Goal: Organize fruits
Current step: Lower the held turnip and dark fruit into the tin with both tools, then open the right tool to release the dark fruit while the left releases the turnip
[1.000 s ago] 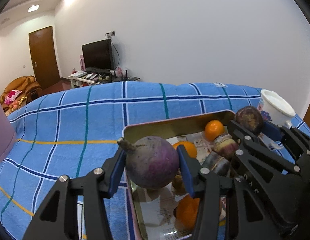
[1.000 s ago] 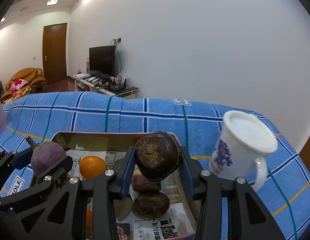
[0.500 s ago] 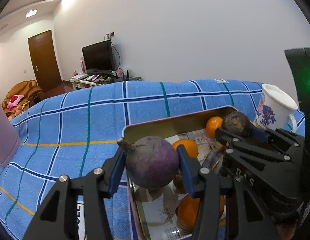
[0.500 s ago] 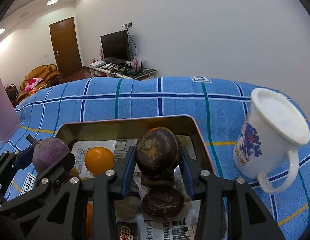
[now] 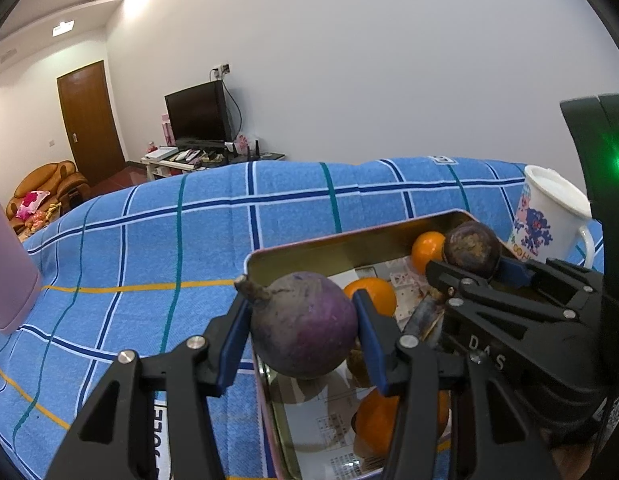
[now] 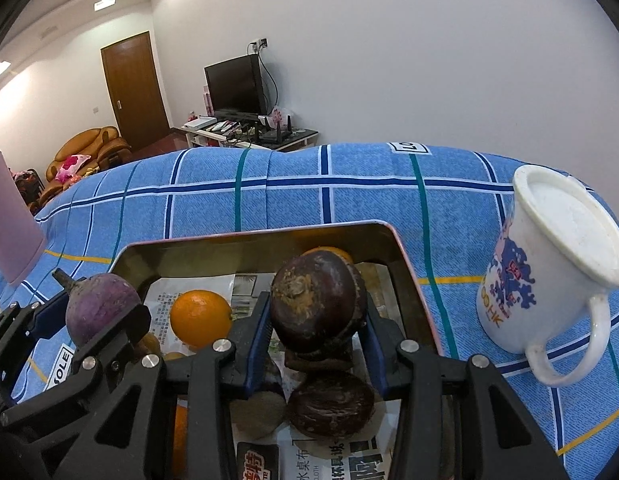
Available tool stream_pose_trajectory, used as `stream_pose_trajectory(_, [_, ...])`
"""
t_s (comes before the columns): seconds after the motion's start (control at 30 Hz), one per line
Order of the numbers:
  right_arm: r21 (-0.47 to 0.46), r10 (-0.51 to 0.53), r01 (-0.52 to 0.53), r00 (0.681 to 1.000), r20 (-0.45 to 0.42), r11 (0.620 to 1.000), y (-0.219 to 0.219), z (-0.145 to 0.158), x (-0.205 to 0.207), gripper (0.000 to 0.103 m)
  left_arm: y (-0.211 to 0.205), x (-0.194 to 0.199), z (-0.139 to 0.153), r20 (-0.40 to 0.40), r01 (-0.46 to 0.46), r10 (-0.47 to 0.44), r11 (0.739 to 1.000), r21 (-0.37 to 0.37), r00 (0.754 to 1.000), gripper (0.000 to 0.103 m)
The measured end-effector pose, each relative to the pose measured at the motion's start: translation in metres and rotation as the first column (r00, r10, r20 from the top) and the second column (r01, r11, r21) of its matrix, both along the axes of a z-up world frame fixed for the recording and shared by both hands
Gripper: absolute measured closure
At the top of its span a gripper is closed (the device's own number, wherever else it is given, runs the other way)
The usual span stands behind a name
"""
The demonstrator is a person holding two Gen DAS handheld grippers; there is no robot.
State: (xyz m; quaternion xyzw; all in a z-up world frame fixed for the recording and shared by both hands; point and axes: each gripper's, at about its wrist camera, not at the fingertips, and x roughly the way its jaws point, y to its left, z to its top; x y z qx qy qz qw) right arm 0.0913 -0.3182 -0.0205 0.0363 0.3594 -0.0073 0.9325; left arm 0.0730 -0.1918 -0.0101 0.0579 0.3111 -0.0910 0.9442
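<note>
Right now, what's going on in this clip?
A person holds a gripper in each hand over a metal tin on a blue checked cloth. The left gripper grips a purple round fruit; the right gripper grips a dark brown one. Oranges lie in the tin, a white mug beside it.

The left gripper [image 5: 305, 330] points forward and somewhat downward, its two blue-padded fingers [image 5: 234, 332] clamped on either side of a purple round fruit [image 5: 305, 330] held clear above the surface. The right gripper [image 6: 315, 312] sits just to its right, angled down in the same way, its pads closed on a dark brown round fruit [image 6: 315, 306] that fills the gap between them. The two black finger frames stand side by side, close together, the right one reaching slightly farther ahead.
</note>
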Motion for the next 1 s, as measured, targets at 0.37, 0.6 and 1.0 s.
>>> stream_pose_trajectory(0.37, [-0.034, -0.015, 0.016, 1.000, 0.015, 0.999, 0.004, 0.002, -0.003, 0.060, 0.001, -0.001, 0.000, 0.000, -0.001, 0.001, 1.000, -0.002, 1.000, 0.050])
stream_pose_trajectory(0.6, [-0.089, -0.028, 0.034, 0.998, 0.060, 0.995, 0.010, 0.009, -0.010, 0.061, 0.004, -0.002, 0.001, -0.005, 0.008, -0.008, 1.000, -0.021, 1.000, 0.050])
stream_pose_trajectory(1.0, [0.008, -0.060, 0.060, 0.984, 0.166, 0.998, -0.006, 0.038, -0.029, 0.062, 0.004, 0.004, 0.011, -0.010, 0.048, -0.049, 0.998, -0.047, 0.999, 0.050])
